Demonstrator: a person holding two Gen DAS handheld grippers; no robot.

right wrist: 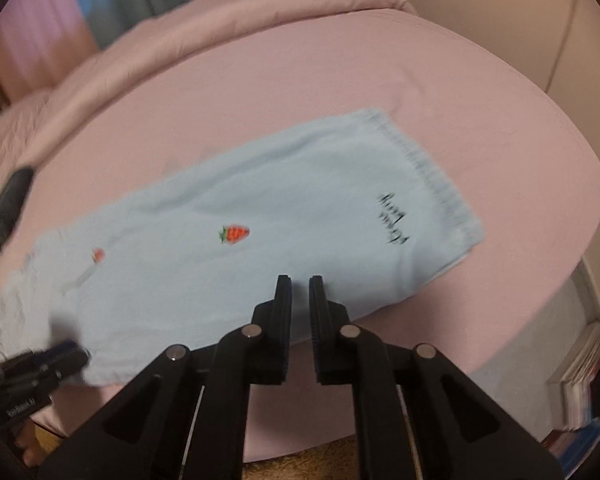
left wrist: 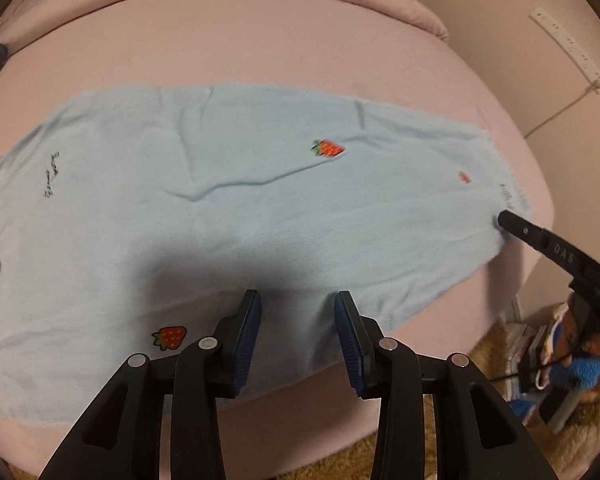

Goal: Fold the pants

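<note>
Across the pink bed (left wrist: 284, 52), the light blue pants (left wrist: 260, 208) lay flat, folded lengthwise, their hem end toward the bed's right edge and the near side running along its front edge. My left gripper (left wrist: 298, 312) hung above that near side, jaws partly apart with nothing between them. My right gripper (right wrist: 300, 296) was over the near side close to the hem (right wrist: 432, 176); its jaws stood almost closed with only a narrow gap, and I could see no cloth caught in it. I judged the fabric soft, light and limp, a brushed cotton that would sag and crease, not slip. I'd pinch both layers at the hem corners, so the fold carries over evenly.
</note>
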